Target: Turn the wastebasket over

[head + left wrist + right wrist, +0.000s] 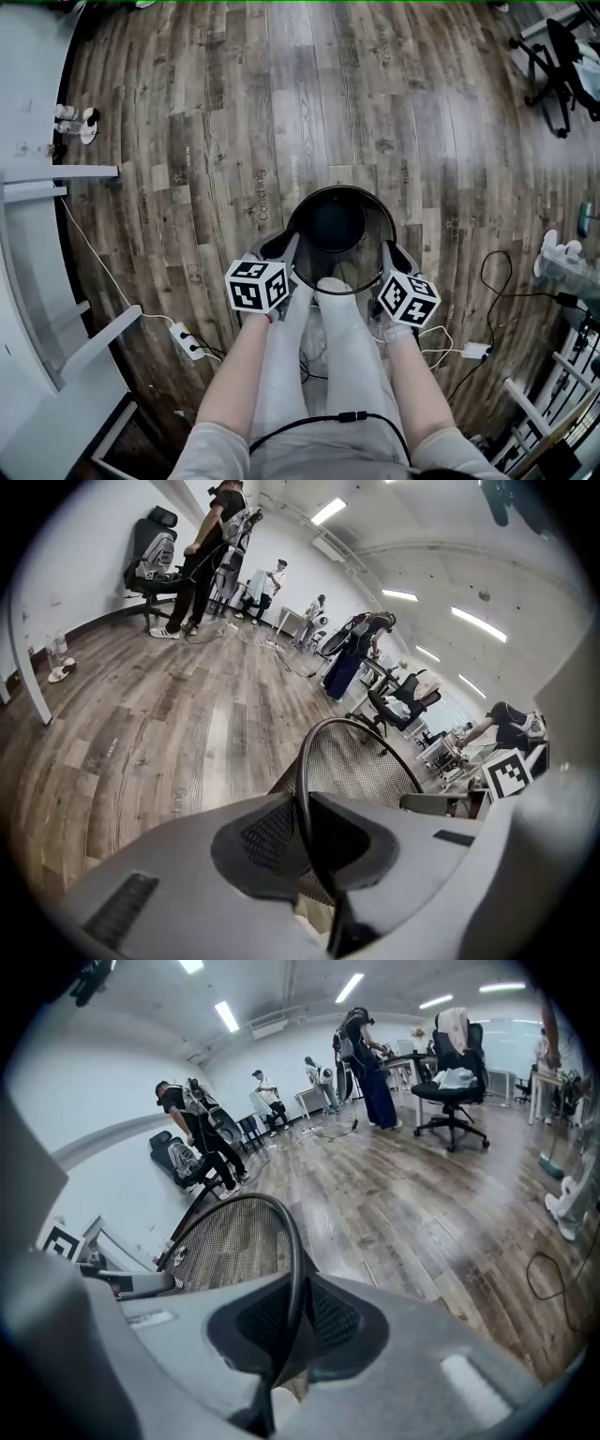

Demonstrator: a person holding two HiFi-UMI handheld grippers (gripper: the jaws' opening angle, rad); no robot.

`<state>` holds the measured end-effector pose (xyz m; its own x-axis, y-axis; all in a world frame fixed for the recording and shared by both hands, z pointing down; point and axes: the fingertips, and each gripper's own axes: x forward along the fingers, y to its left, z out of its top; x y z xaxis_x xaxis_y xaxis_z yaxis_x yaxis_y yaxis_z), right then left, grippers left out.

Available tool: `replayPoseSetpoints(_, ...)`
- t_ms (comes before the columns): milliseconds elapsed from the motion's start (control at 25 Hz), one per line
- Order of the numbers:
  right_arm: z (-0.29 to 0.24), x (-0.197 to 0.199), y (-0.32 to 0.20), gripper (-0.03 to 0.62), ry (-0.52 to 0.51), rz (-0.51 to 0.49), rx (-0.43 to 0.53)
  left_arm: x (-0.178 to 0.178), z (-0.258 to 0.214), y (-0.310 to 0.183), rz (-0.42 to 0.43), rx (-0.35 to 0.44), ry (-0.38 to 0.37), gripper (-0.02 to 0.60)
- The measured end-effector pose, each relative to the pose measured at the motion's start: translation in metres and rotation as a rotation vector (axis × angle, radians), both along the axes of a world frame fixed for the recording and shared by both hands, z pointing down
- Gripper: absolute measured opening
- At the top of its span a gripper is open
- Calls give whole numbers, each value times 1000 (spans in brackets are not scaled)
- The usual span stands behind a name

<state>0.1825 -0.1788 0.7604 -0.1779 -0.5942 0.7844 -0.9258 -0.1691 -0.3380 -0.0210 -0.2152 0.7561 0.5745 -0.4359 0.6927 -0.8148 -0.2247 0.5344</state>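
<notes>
My left gripper (pixel 284 253) and right gripper (pixel 388 255) each pinch the rim of the mesh wastebasket (pixel 337 223), left and right, mouth-up near my knees. I judge it light and springy, so the stiff rim is the surest hold.

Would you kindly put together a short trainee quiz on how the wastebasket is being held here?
1. True or false: the wastebasket has its opening facing down.
2. The left gripper and right gripper are shut on its: A) base B) rim C) handle.
3. What are its walls made of?
Key: 1 false, the opening faces up; 2 B; 3 black mesh.
</notes>
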Motion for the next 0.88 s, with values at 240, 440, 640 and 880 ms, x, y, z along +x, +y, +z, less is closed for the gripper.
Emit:
replayPoseSetpoints(240,-47,-2,-1,23,-10,-24,5,-3,-49,5,-36,7,-4,48)
replayPoseSetpoints(440,-85,-5,-5,26,-21,-44,3,-6,-86,5,-39,-1,-6,48)
replayPoseSetpoints(640,-123,-8,-10,26,-16,-52,15,-8,-120,4,-35,3,-13,48)
replayPoseSetpoints(880,-164,-11,-7,28,-26,-48,29,-12,-163,7,-24,18,-24,48)
